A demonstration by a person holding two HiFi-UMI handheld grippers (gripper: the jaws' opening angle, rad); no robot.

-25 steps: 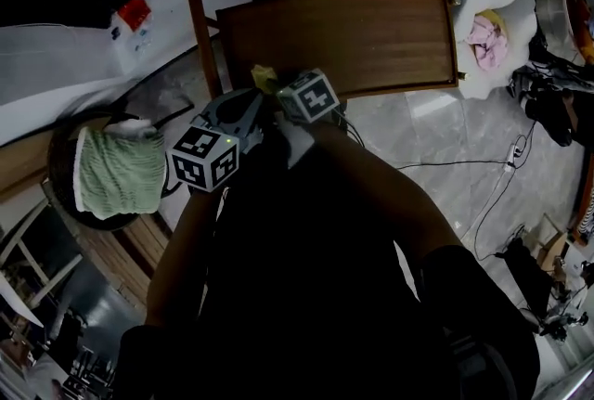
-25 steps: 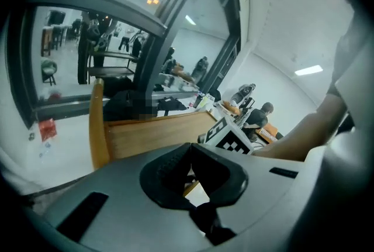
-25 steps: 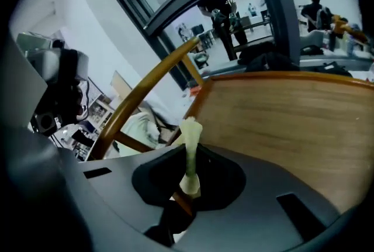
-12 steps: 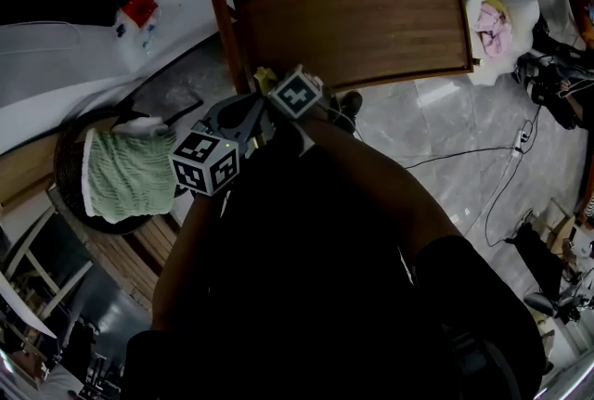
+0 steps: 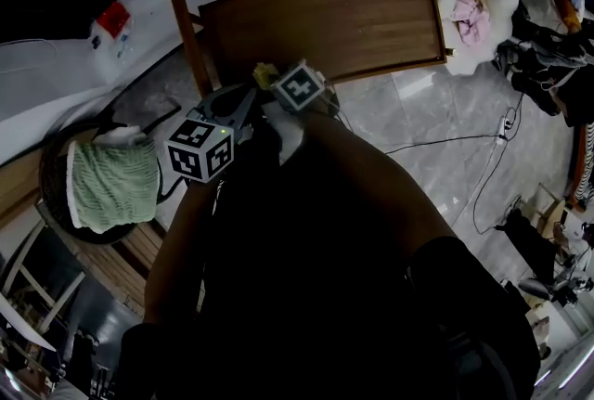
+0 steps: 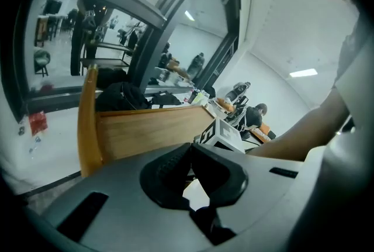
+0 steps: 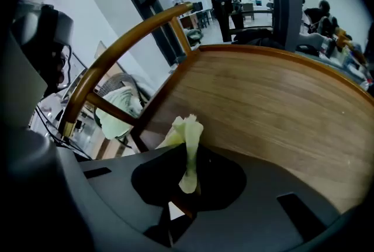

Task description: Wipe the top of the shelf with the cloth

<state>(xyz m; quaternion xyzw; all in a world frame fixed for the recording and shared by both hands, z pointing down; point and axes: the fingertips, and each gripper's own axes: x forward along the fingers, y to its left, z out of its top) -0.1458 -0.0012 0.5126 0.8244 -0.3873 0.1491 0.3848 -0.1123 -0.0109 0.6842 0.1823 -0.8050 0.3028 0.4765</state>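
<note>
Our right gripper (image 7: 188,182) is clamped on a pale yellow-green cloth (image 7: 187,142), a pinch only the right gripper view shows. The head view gives just a yellow tuft at the near edge of the wooden shelf top (image 5: 325,22). The left gripper view shows our left gripper (image 6: 190,170) with jaws together on nothing. At the head view's left, a green towel (image 5: 111,185) lies in a dark basket (image 5: 56,157). The print on a red tag (image 5: 113,18) is too small to read. Shelf and basket have slid left in the frame since half a second ago.
</note>
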